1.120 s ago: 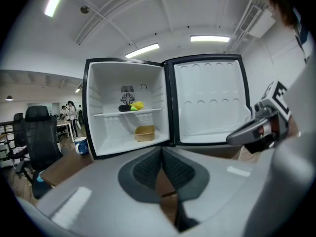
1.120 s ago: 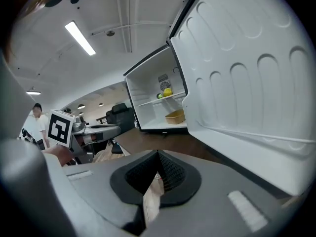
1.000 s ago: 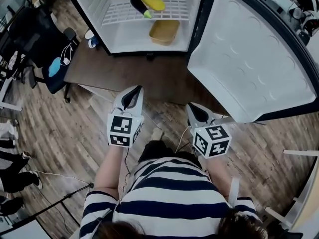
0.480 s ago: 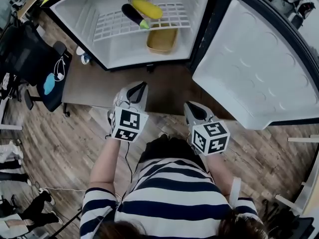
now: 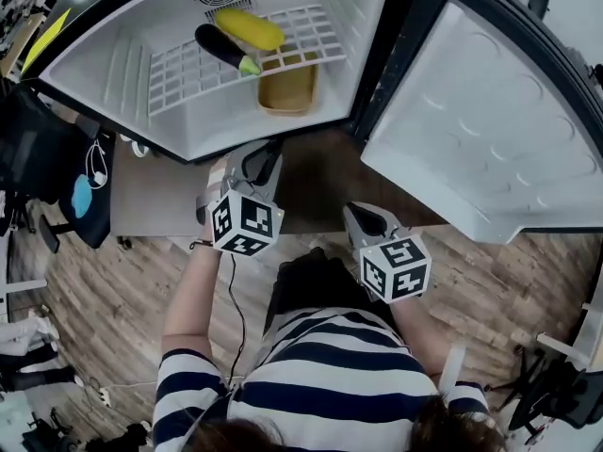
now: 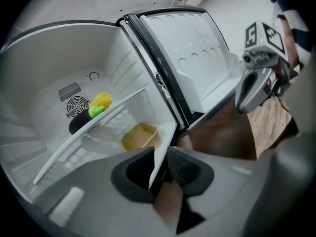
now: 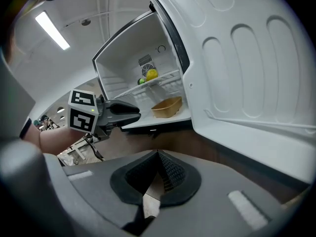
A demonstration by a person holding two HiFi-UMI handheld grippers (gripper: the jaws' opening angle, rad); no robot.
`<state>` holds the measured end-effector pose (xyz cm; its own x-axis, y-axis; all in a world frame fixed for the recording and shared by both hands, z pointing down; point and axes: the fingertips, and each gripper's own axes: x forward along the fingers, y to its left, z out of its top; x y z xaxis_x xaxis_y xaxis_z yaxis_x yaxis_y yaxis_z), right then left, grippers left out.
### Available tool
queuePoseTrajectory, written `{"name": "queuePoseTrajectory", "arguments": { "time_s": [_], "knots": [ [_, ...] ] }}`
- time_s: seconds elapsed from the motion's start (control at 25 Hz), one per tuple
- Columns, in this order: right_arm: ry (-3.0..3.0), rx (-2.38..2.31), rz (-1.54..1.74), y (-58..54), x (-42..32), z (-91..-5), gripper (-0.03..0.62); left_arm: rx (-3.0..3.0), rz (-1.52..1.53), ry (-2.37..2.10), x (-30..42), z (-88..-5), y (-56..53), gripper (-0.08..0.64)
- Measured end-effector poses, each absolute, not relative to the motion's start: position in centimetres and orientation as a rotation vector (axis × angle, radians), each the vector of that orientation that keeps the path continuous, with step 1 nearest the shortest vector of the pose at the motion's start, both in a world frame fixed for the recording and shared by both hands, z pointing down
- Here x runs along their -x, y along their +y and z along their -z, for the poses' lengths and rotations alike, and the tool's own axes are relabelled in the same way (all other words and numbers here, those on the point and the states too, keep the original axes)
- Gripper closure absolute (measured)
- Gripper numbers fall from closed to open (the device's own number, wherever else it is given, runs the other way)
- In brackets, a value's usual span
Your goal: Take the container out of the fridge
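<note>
1. Facing the open fridge [image 5: 122, 78], I hold both grippers over the brown counter [image 5: 316, 172]. The left gripper [image 5: 259, 161] sits just short of the cabinet's front lip. The right gripper [image 5: 358, 211] is lower, near the swung-out door [image 5: 480, 139].
2. Fingers: the left pair stands narrowly parted with nothing between them. The right pair is closed tip to tip, also empty.
3. The tan container [image 5: 287, 88] sits on the fridge floor near the front edge, tucked under the wire shelf [image 5: 179, 64]. An eggplant [image 5: 221, 47] and a yellow vegetable [image 5: 247, 28] lie on that shelf, right above the container.
4. The left gripper is the nearer one and looks like the one to go in. I would spread its fingers wider before entering, since the present gap looks too slim for the container's wall.
5. I would come in low, beneath the shelf, and straddle the near rim: one finger inside, one outside.
6. I would close firmly, as the container looks like a light, open tray that could tip if held at one corner.
7. I would draw it straight out and level, clear of the shelf wires and the door edge. The right gripper stays back unless the far side needs support.
</note>
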<state>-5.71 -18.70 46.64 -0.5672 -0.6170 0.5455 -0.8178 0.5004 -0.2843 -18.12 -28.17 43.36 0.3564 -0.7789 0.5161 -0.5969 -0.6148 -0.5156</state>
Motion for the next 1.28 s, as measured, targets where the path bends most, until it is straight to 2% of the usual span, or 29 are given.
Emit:
{"name": "queuePoseTrajectory", "arguments": {
  "time_s": [0.68, 1.28],
  "knots": [
    [-2.28, -1.242, -0.853, -19.2, 5.3, -49.6, 0.598, 2.204, 1.377, 0.785, 16.8, -47.2, -35.3, 0.56],
    [-2.262, -1.237, -0.898, -19.4, 5.8, -50.7, 0.598, 2.166, 1.431, 0.603, 15.2, -48.1, -37.0, 0.56]
  ]
}}
